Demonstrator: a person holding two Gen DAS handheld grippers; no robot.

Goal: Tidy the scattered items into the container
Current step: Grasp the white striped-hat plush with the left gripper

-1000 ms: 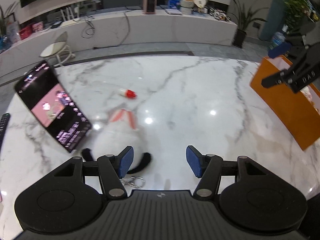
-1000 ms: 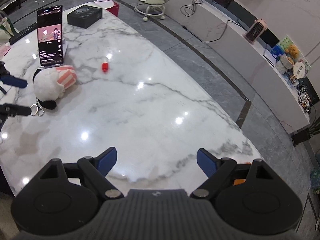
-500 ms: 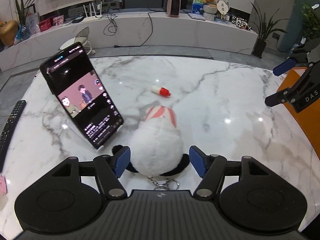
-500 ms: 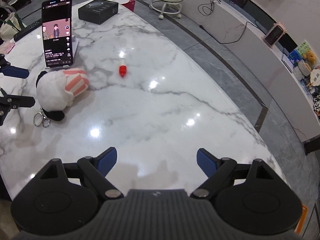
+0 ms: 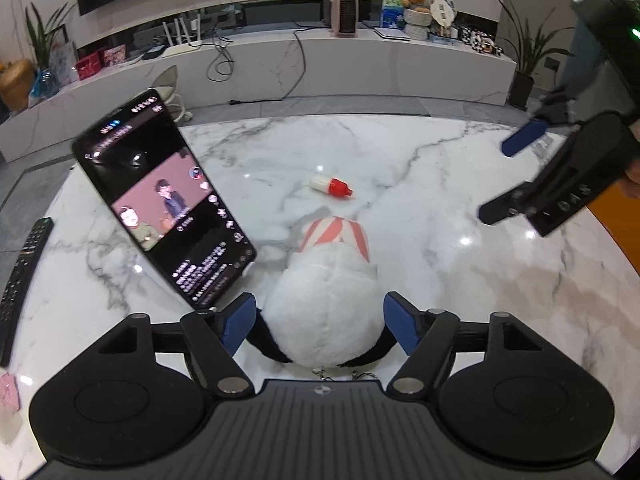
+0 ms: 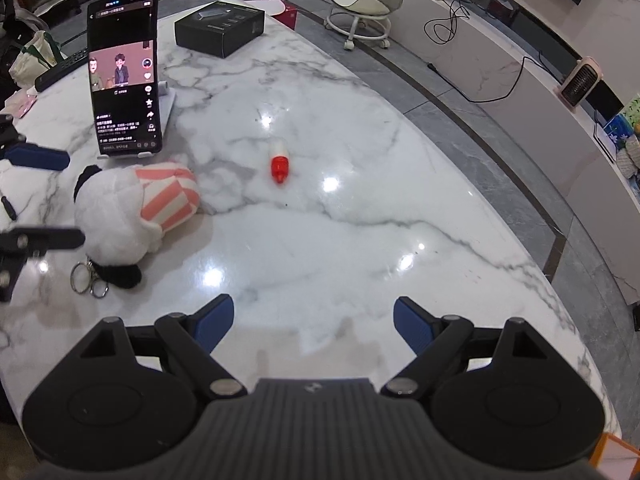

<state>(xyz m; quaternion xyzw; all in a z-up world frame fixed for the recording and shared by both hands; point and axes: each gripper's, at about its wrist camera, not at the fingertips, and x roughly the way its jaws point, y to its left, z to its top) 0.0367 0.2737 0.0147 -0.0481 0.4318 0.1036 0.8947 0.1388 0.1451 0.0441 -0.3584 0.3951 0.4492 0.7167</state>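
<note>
A white plush toy with a pink-striped hat and black ears lies on the marble table. My left gripper straddles it. Its jaws are opening, with the toy's white body between the blue pads and no visible squeeze. The right wrist view shows the same toy with key rings at its near end. A small white bottle with a red cap lies beyond it, also visible in the right view. My right gripper hangs open over bare marble, holding nothing. An orange container sits at the right edge.
A phone on a stand stands just left of the toy, close to my left finger. A black remote lies at the table's left edge. A black box sits at the far end. My right gripper hovers at upper right.
My left gripper has moved forward over the plush toy and its jaws have widened around it. My right gripper has come down and in towards the table's middle, still open.
</note>
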